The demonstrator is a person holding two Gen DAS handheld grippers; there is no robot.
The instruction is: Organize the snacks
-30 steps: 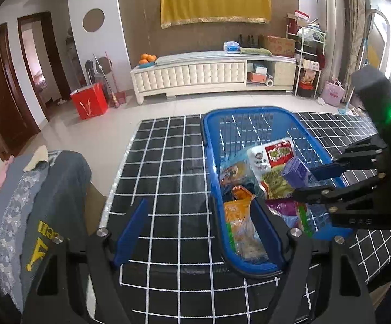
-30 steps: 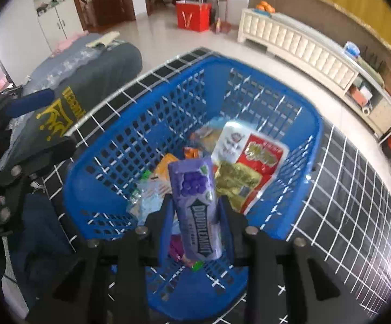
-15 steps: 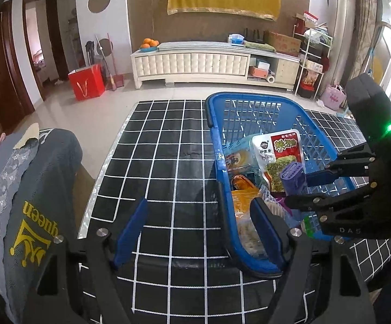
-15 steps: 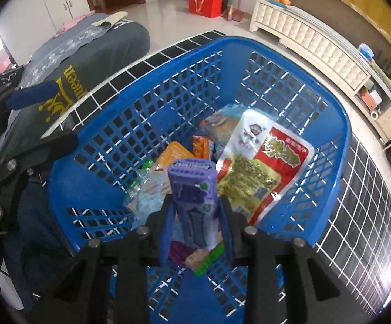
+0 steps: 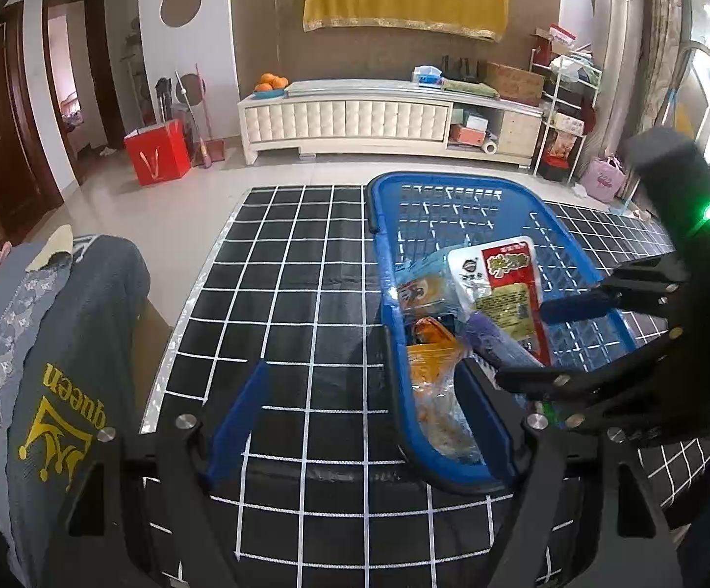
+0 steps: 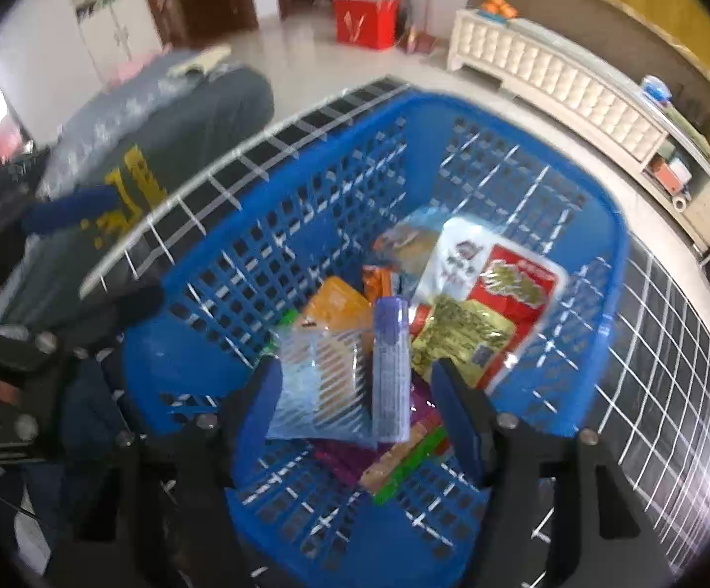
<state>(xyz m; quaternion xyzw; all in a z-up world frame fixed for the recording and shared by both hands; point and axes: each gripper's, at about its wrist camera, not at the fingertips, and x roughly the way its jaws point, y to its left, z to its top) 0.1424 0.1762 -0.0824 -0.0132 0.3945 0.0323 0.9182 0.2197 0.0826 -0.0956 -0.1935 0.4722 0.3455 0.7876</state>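
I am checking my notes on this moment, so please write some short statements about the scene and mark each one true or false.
1. The right gripper is shut on the purple gum pack. False: its jaws stand apart and the pack lies free among the snacks.
2. The blue plastic lattice basket stands on a black cloth with a white grid. True.
3. The left gripper holds a snack. False: it is open and holds nothing.
4. A red and white snack pouch lies inside the basket. True.
5. The basket holds only one snack. False: several packets lie in it, among them an orange packet.
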